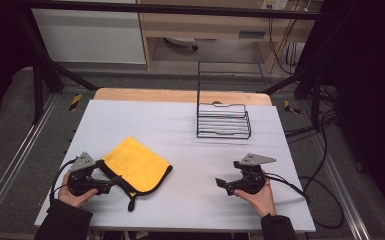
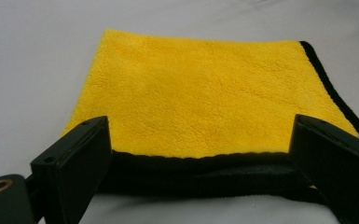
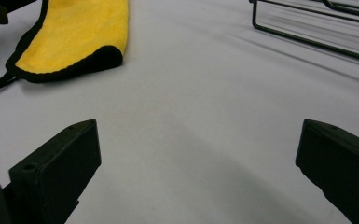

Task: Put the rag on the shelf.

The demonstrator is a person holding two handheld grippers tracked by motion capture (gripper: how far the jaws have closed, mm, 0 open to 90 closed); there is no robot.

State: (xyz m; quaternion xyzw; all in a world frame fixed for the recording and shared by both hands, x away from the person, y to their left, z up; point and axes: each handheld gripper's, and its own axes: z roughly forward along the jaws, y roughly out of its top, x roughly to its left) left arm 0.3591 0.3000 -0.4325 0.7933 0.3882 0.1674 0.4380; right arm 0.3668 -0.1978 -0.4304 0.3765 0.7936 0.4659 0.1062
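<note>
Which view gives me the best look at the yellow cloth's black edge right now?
The left gripper view: the yellow cloth lies close, its black edge running between the open jaws. The high view shows the whole folded cloth, small. The right gripper view catches one corner, far off.

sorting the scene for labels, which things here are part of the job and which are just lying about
In the job:
yellow cloth
left gripper, open, jaws either side of the cloth's black edge

Lying about:
black wire rack
right gripper, open over bare table

A lab recording bay: a white-covered table (image 1: 180, 125) stood inside a black metal frame (image 1: 170, 9), cables (image 1: 280, 45) hanging at one o'clock.
</note>
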